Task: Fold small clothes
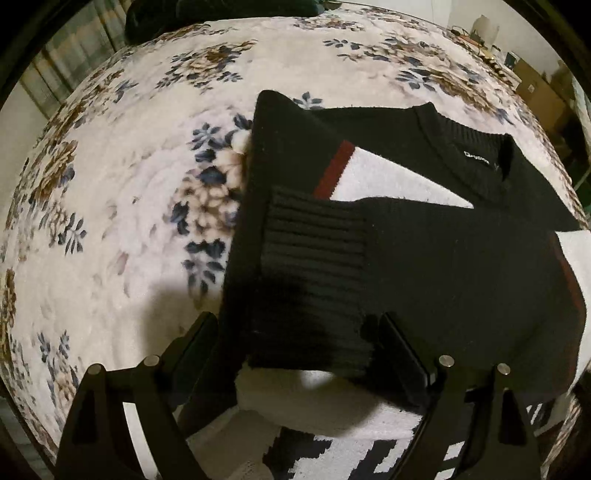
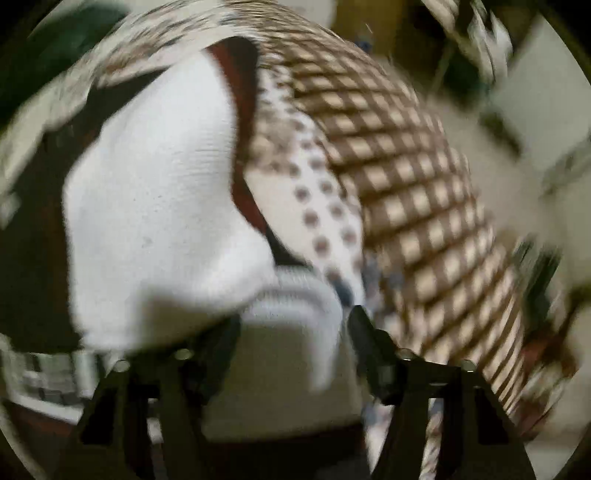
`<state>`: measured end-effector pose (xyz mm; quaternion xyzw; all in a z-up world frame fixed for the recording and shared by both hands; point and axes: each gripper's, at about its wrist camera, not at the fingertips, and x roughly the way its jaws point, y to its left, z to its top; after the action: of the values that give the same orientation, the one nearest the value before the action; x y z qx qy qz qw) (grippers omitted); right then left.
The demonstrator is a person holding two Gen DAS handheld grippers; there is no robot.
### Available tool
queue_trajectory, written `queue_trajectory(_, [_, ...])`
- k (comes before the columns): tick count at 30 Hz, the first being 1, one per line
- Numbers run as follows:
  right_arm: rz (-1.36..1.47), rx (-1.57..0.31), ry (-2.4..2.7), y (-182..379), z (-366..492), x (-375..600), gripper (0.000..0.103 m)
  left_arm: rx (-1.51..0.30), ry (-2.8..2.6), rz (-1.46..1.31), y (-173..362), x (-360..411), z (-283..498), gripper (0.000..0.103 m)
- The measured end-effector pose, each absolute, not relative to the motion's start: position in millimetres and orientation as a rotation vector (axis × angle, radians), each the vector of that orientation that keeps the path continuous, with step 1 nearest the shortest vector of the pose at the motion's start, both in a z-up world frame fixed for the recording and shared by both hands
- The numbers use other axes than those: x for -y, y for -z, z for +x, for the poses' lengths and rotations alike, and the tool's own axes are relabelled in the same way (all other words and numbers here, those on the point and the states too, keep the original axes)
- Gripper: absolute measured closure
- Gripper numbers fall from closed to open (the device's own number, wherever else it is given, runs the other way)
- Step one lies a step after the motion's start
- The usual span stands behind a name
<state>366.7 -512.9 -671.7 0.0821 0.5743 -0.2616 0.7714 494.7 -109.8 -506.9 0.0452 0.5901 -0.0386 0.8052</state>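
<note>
A small black knit sweater (image 1: pixel 424 266) with white and dark red panels lies on a floral blanket. One sleeve is folded across the body, with its ribbed cuff (image 1: pixel 314 266) on top. My left gripper (image 1: pixel 295 354) is open, and the cuff lies between its fingers. In the blurred right wrist view, my right gripper (image 2: pixel 291 325) is open around a white fold of the sweater (image 2: pixel 162 192), with a dark red band beside it.
The floral blanket (image 1: pixel 110 203) covers the bed to the left and behind the sweater. A dark bundle (image 1: pixel 221 14) sits at the far edge. A brown checked cover (image 2: pixel 424 184) and a dotted cloth (image 2: pixel 325 214) lie to the right.
</note>
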Motion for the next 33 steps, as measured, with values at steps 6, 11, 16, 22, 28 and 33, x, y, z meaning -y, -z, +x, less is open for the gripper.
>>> queue_trajectory(6, [0.624,-1.086,0.75,685,336,583,0.053,-1.267,0.051,0.116,515,110,499,0.014])
queue_trajectory(11, [0.786,-1.144,0.721,688,327,576,0.047,-1.278,0.046,0.09,516,101,499,0.014])
queue_trajectory(16, [1.167,-0.971,0.618,657,276,573,0.047,-1.285,0.051,0.046,515,97,499,0.014])
queue_trajectory(22, [1.142,-0.835,0.452,651,325,558,0.048,-1.289,0.046,0.056,522,99,503,0.014])
queue_trajectory(28, [0.942,-1.129,0.524,705,374,552,0.055,-1.29,0.062,0.089,525,98,502,0.014])
queue_trajectory(33, [0.871,-1.001,0.474,639,374,544,0.053,-1.245,0.064,0.068,509,95,501,0.014])
